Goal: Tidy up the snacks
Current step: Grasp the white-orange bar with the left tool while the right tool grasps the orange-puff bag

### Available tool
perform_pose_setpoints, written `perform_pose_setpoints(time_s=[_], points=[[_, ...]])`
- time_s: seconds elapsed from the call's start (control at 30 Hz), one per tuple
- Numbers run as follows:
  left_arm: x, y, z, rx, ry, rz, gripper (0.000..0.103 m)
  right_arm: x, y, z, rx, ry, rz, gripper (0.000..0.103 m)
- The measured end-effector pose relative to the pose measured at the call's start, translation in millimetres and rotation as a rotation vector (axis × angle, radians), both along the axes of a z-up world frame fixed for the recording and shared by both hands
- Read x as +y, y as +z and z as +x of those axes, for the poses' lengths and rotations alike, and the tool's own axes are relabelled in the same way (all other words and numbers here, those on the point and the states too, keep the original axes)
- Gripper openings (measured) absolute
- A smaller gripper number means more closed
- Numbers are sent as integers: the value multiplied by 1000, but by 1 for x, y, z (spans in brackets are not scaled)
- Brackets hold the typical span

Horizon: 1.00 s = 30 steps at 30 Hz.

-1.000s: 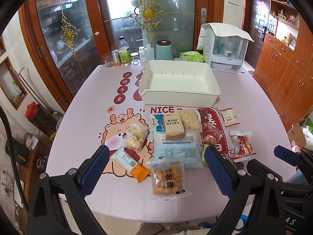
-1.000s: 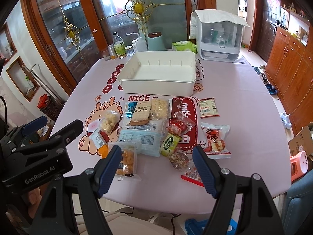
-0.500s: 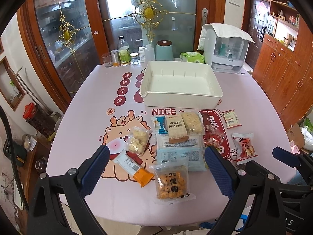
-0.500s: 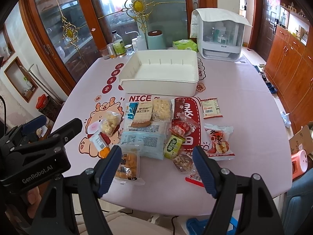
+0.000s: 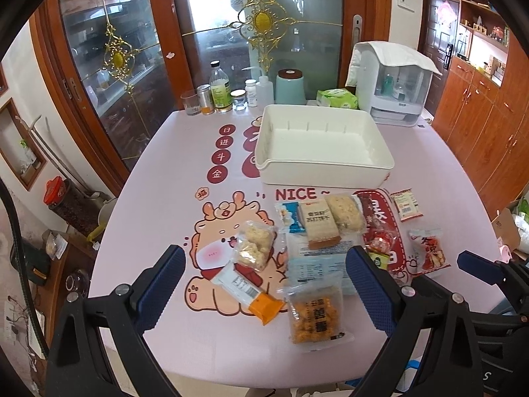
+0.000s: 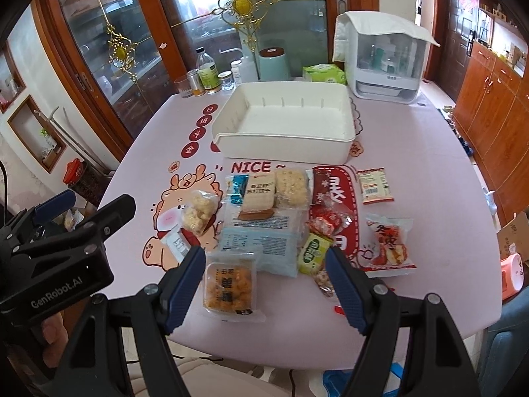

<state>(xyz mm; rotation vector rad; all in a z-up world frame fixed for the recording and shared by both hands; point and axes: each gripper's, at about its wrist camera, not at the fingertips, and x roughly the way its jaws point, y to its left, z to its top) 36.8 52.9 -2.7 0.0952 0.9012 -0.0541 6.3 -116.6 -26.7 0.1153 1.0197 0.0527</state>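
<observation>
— Tools? — Left tool and right tool both spread, empty, hovering near edge. — Snacks? — Packets clustered on the surface; white bin beyond, empty, presumably their destination.

Even daylight is admitted through the glass doors (soft shadows only); both views are sharp centrally, bowed and vignetted black at the edges.
</observation>
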Motion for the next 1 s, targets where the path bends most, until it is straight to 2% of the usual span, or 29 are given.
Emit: perform_pose_setpoints(time_s=[0.37, 0.53, 0.67, 0.8, 0.93, 1.0], points=[[41, -24, 27, 86, -14, -7, 97, 34, -29, 24, 84, 35, 49, 76], [69, -47, 48, 126, -27, 47, 97, 45, -52, 37, 150, 40, 54, 76], [93, -77, 64, 189, -80, 60, 97, 47, -79, 45, 210, 34, 41, 76], [106, -120, 70, 273, -159, 54, 97, 52, -117, 48, 292, 52, 19, 76], [107, -163, 72, 369, -177, 10, 97, 55, -151, 47, 368, 58, 45, 76], [106, -182, 74, 415, -178, -28, 97, 56, -163, 48, 378, 56, 57, 76]])
